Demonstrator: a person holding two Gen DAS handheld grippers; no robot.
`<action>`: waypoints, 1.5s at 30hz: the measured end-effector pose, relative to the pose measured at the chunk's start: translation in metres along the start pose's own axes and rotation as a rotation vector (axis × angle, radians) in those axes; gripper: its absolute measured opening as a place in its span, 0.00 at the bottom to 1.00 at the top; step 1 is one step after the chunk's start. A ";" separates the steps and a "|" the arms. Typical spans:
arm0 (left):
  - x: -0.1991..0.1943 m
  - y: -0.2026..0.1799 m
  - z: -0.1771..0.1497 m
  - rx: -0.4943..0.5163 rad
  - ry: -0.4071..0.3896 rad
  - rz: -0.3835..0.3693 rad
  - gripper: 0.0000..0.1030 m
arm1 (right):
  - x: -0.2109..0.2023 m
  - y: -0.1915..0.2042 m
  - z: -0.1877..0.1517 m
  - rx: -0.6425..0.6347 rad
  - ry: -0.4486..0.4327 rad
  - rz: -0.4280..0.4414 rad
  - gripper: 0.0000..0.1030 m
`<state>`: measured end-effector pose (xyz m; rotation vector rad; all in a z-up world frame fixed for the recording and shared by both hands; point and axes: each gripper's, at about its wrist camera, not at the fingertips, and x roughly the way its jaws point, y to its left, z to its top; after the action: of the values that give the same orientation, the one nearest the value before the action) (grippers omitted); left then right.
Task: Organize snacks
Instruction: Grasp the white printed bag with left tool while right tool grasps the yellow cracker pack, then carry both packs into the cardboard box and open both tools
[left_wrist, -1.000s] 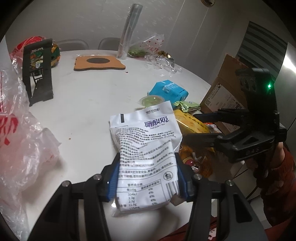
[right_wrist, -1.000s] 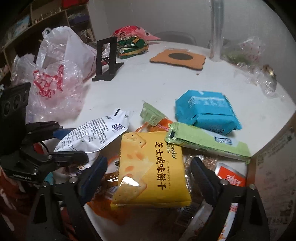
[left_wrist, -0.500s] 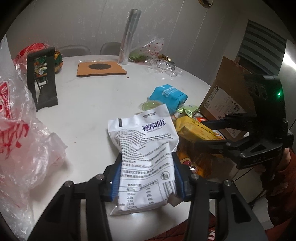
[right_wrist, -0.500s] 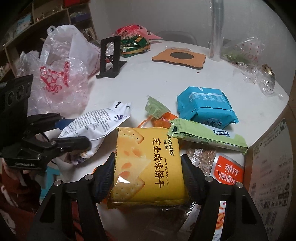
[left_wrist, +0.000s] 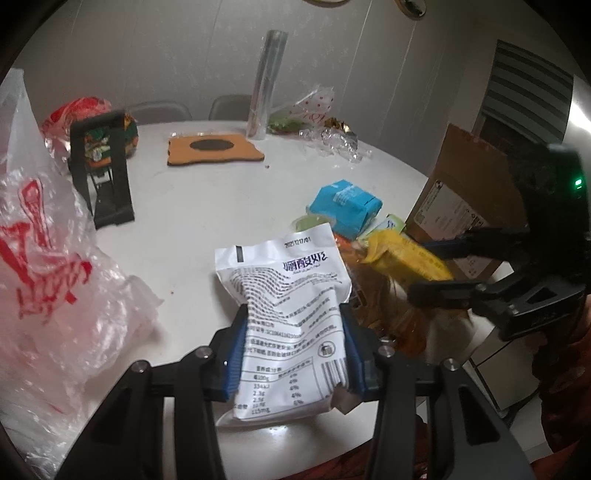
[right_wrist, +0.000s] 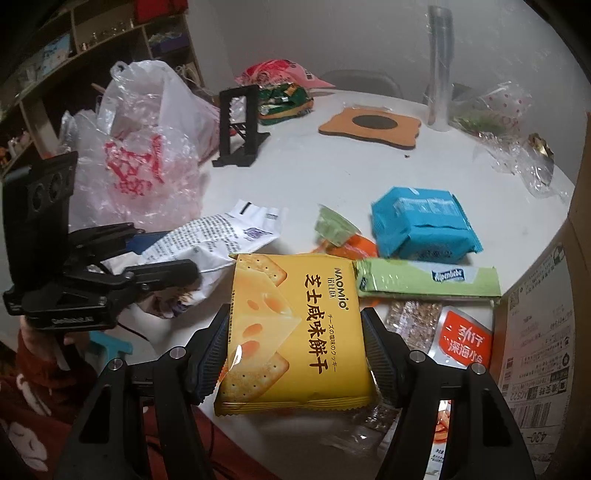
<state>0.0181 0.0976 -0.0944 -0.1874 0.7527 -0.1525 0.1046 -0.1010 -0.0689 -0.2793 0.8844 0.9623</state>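
Observation:
My left gripper (left_wrist: 293, 332) holds a white snack packet (left_wrist: 291, 288) with black print upright over the near edge of the white round table (left_wrist: 207, 206). Its jaws are closing further and the blue pads crease the packet's waist. To its right, my right gripper (right_wrist: 295, 321) is shut on a yellow cheese cracker packet (right_wrist: 288, 354), with both ribbed pads pressed on the packet's sides. In the right wrist view the left gripper (right_wrist: 166, 254) and the white packet (right_wrist: 221, 236) show at the left. The left wrist view has the right gripper (left_wrist: 424, 269) with the yellow packet (left_wrist: 399, 254).
A blue packet (right_wrist: 421, 221), a green Alpenliebe bar (right_wrist: 424, 280) and an orange-red pouch (right_wrist: 461, 339) lie beyond the yellow packet. A cardboard box (right_wrist: 546, 332) stands at the right edge. A crumpled plastic bag (right_wrist: 147, 158), a black stand (right_wrist: 240, 125), a cork coaster (right_wrist: 369, 125) and a foil roll (right_wrist: 439, 74) sit farther back.
The right gripper's jaws came together on the yellow cracker packet and raised it a little off the pile. The left gripper squeezed the white packet tighter and stayed in place.

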 end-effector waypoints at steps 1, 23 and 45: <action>0.003 0.001 -0.001 -0.004 0.010 0.001 0.41 | -0.001 0.002 0.001 -0.007 -0.003 -0.010 0.63; 0.022 -0.009 -0.011 0.059 0.051 0.095 0.54 | 0.000 -0.001 0.001 -0.014 -0.011 -0.001 0.63; -0.018 -0.021 0.017 0.090 -0.108 0.119 0.32 | -0.042 0.011 0.017 -0.057 -0.102 -0.042 0.63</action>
<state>0.0153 0.0823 -0.0656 -0.0650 0.6459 -0.0625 0.0937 -0.1106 -0.0244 -0.2936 0.7568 0.9557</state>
